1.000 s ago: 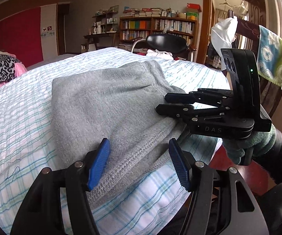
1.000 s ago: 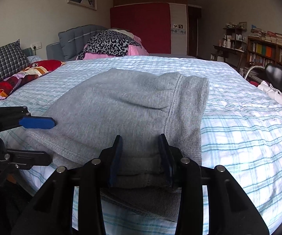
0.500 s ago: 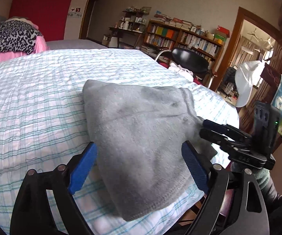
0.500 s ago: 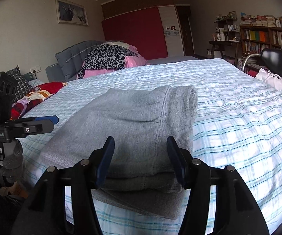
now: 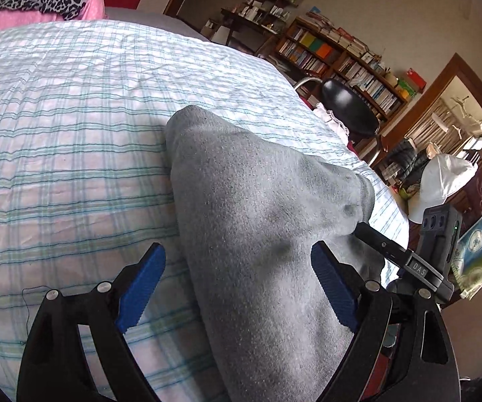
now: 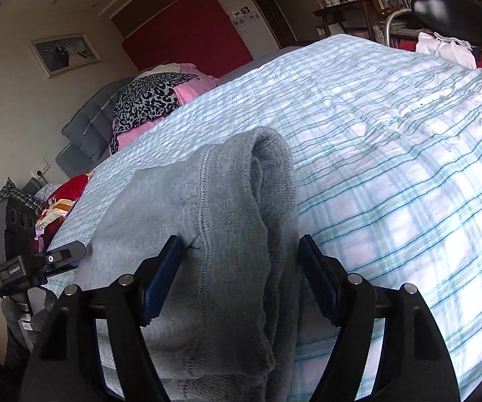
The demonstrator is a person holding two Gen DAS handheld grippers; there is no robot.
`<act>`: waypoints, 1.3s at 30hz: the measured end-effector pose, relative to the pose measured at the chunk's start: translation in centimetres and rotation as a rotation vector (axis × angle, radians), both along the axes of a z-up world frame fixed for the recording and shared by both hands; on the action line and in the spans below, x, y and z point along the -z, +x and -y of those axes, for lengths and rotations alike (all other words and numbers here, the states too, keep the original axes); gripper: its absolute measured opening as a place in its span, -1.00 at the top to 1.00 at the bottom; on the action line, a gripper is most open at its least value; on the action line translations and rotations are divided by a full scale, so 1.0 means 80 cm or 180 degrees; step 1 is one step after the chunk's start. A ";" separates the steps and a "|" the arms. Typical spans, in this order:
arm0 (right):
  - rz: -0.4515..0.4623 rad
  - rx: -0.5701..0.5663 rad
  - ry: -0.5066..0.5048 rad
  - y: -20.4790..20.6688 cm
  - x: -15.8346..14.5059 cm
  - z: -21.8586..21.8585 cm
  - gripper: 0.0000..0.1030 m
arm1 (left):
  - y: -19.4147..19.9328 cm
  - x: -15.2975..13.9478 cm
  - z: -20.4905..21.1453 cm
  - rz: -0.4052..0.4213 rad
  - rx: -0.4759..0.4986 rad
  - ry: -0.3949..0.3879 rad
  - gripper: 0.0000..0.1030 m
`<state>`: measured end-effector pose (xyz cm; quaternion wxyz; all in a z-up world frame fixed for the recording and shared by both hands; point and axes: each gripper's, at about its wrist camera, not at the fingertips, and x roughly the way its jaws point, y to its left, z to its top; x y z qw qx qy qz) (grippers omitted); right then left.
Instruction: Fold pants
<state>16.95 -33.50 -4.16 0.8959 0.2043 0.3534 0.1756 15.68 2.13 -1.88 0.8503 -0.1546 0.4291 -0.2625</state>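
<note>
Grey folded pants (image 5: 261, 234) lie in a stack near the front edge of the bed. They also show in the right wrist view (image 6: 214, 234). My left gripper (image 5: 237, 288) is open, its blue pads apart on either side of the stack's left end. My right gripper (image 6: 241, 278) is open, its jaws straddling the stack's right end by the waistband seam. The other gripper shows at the edge of each view, right gripper (image 5: 408, 264) and left gripper (image 6: 40, 264).
The bed has a blue plaid sheet (image 5: 56, 134). A leopard and pink pile (image 6: 153, 97) and pillows sit at the headboard. A black chair (image 5: 348, 107), bookshelves (image 5: 341, 60) and a doorway stand past the bed's far side.
Both grippers have opened wider and tilted, moving closer over the ends of the folded pants. The pants stay folded on the bed.
</note>
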 end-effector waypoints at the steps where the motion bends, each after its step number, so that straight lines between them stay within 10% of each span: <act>1: -0.0057 -0.0021 0.0064 0.004 0.004 0.001 -0.43 | 0.004 0.002 0.000 -0.0038 0.0004 -0.0015 -0.70; 17: -0.0365 -0.0376 0.0164 0.025 0.015 -0.001 -0.62 | 0.033 0.033 0.006 -0.0419 0.0132 -0.0256 -0.70; 25: -0.0412 -0.0505 0.0153 0.032 0.014 -0.011 -0.38 | 0.038 0.031 0.012 -0.0418 0.0329 -0.0317 -0.58; 39: -0.0141 -0.0480 0.0151 0.022 -0.007 -0.025 0.18 | 0.013 0.011 0.007 -0.0133 0.0209 -0.0334 0.41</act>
